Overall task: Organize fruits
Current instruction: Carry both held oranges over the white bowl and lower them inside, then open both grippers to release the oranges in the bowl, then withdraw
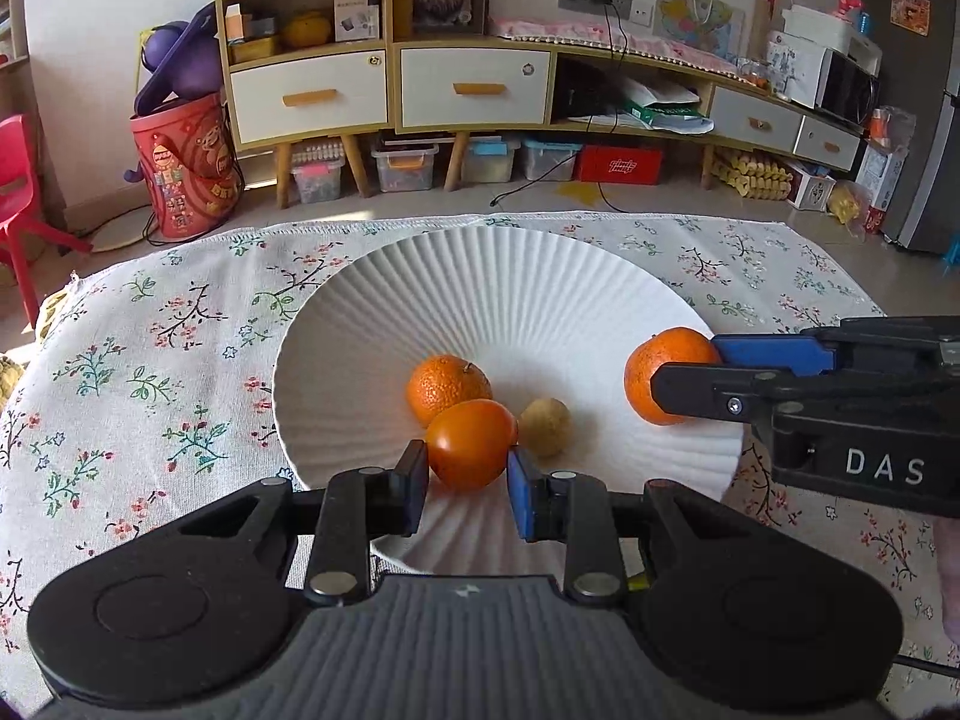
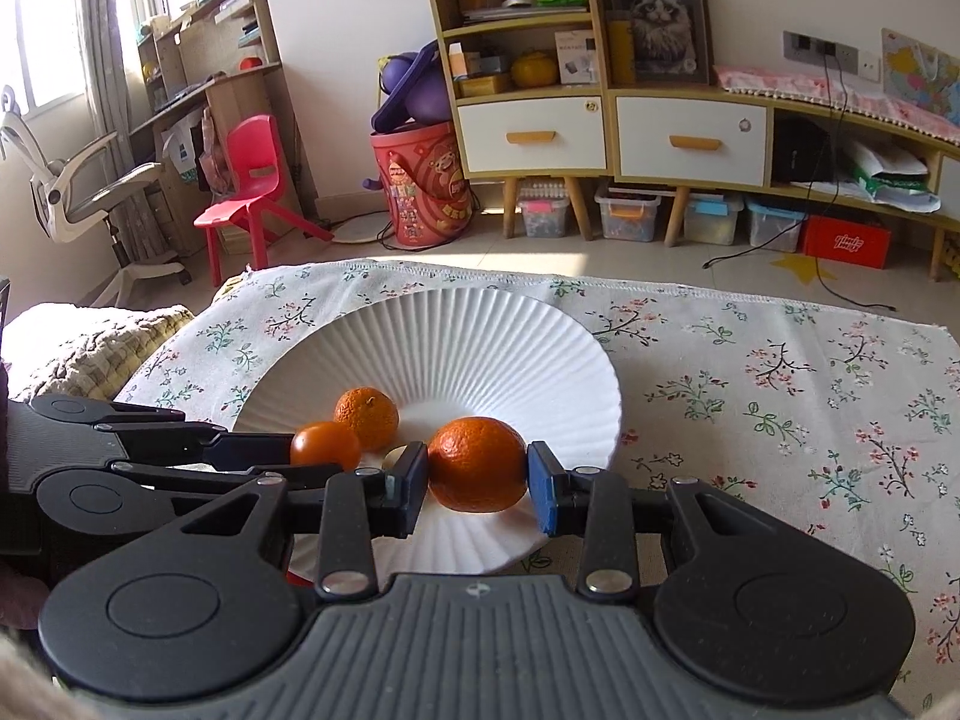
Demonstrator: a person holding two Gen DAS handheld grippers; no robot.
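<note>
The left tool [image 1: 468,483] grips a smooth orange fruit [image 1: 471,444] between its two pads, over the near part of a ribbed white plate [image 1: 480,288]. The right tool [image 2: 478,480] clamps a larger mandarin [image 2: 478,463] the same way, over the plate's right rim. In the left wrist view that mandarin [image 1: 663,372] sits at the tip of the right tool [image 1: 690,372], whose black body reads "DAS". On the plate lie a pebbly mandarin with a stem [image 1: 447,387] and a small tan fruit [image 1: 545,426], just behind and beside the smooth orange fruit. The plate rests on a counter covered by a flowered cloth [image 1: 150,360]. Both tools tilt downward toward the plate, the left one [image 2: 312,453] reaching in from the left in the right wrist view. A red box [image 1: 619,165] under the far cabinet bears white lettering too small to read.
</note>
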